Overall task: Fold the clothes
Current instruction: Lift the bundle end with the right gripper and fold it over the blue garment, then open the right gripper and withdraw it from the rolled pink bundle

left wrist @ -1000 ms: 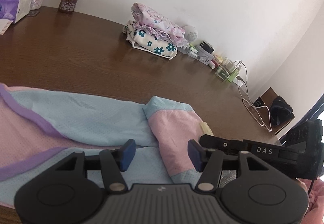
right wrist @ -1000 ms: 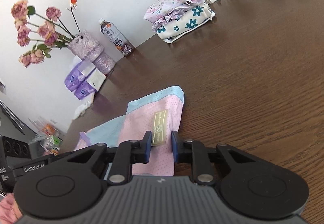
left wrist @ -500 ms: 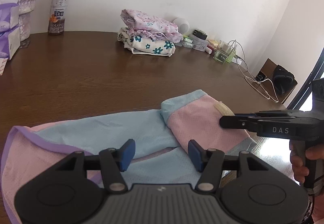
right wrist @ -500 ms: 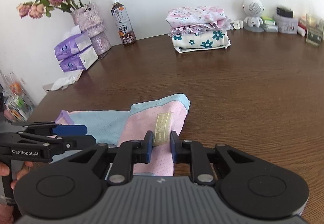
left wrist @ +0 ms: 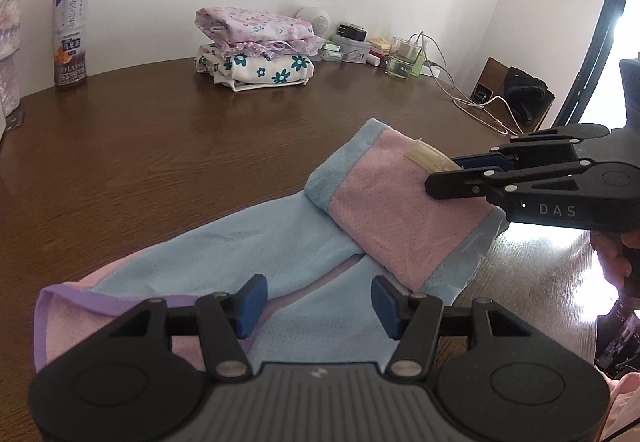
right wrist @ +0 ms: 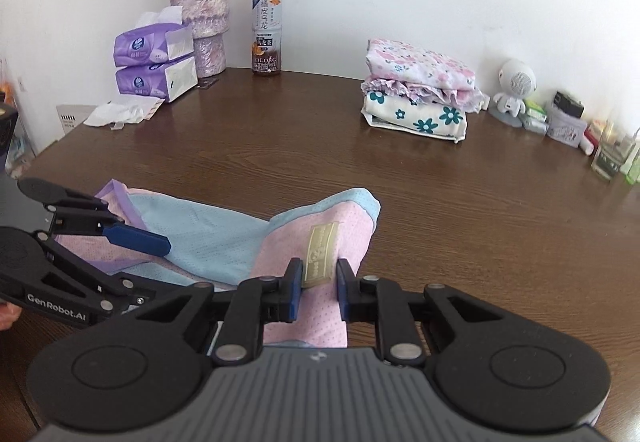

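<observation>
While right gripper pinches garment, left gripper spread.

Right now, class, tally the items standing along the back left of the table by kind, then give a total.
Tissue packs: 2
Vase of flowers: 1
Tea bottle: 1
Total: 4
</observation>
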Demonstrator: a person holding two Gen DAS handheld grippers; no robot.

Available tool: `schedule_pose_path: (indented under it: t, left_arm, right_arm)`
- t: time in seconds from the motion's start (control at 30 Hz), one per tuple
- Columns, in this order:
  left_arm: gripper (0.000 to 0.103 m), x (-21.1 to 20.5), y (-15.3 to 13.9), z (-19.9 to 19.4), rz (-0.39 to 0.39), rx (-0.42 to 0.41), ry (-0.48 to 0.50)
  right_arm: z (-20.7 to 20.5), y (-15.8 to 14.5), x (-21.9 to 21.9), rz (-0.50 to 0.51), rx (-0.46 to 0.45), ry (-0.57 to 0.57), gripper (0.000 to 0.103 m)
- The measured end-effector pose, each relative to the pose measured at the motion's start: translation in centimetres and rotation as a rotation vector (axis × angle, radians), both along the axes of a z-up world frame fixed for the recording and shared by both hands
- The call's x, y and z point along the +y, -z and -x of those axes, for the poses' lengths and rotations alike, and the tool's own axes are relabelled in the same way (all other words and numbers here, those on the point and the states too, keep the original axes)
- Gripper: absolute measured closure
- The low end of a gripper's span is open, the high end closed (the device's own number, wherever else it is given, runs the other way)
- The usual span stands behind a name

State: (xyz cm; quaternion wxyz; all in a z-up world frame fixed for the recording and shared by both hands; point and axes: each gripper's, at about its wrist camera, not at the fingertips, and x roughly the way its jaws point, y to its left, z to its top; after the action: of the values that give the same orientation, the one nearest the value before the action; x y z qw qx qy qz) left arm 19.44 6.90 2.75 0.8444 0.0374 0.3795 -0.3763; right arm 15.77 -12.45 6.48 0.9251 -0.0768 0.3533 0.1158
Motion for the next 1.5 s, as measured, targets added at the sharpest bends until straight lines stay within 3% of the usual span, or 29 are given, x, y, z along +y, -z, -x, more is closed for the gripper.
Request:
schedule_pose_path:
  t: [0.1,0.4,0.57,1.17,1.43,1.5]
  left_arm:
    - [0.035,0.9,0.0,-0.1,-0.023,-0.010,0.014]
    - [0.035,2.5,-0.5,0.0,-0.002,-0.030,-0.163]
    - [0.027,2.1,-0.5,0.8,-0.034,-0.040,-0.143]
    - [0.026,5.2,0.0,0.8,-0.022,-0.037,-0.162]
    - [0.026,5.9,0.5,0.7,0.007,-0.010,-0.173]
    - [0.026,6.0,0.6,0.8,0.014,-0.007,-0.172]
  right_arm:
    - [0.2,-0.2,1.2,0.035,-0.008,-0.005,0.086]
    - [1.0,-0.5,4.2,0.102,-0.025,-0.022,0.086]
    - [1.2,-0.3,5.4,0.118,-0.028,-0.039,0.086]
    - [0.7,0.5,10.8,0.183,-0.036,-0.088,0.086]
    - [1.6,-1.0,11.1,-0.035,-0.046,-0.149,0.085]
    - [1.9,-1.6,10.2,-0.021,-0.077,-0.113,0.085]
